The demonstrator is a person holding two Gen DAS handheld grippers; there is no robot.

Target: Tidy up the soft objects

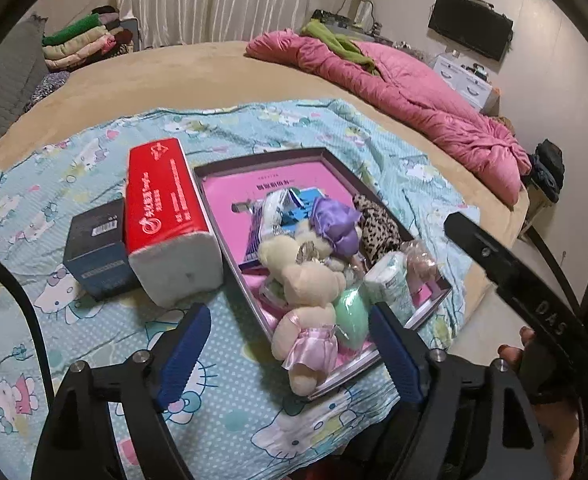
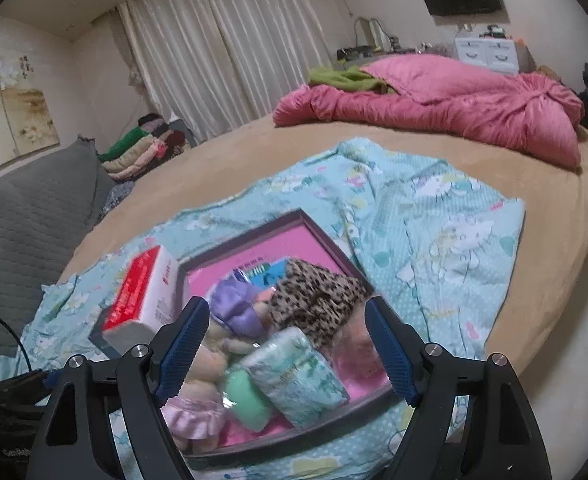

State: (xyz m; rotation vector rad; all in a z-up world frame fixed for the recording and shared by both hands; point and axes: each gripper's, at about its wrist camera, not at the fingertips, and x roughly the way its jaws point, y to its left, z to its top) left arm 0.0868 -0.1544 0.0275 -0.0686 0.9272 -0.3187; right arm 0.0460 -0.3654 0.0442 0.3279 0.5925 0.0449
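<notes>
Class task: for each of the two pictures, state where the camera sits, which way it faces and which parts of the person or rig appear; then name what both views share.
Left wrist: sits on the left gripper, facing down over the grey shallow tray; open blue fingers, right gripper and a hand show.
Right wrist: sits on the right gripper, facing the tray; only its own open blue fingers show.
Shared: tray, red tissue pack, pink quilt.

Two hand-held grippers, both empty.
Left gripper: jaws spread wide, angled downward. Right gripper: jaws spread wide, nothing clamped; a hand grips its handle.
</notes>
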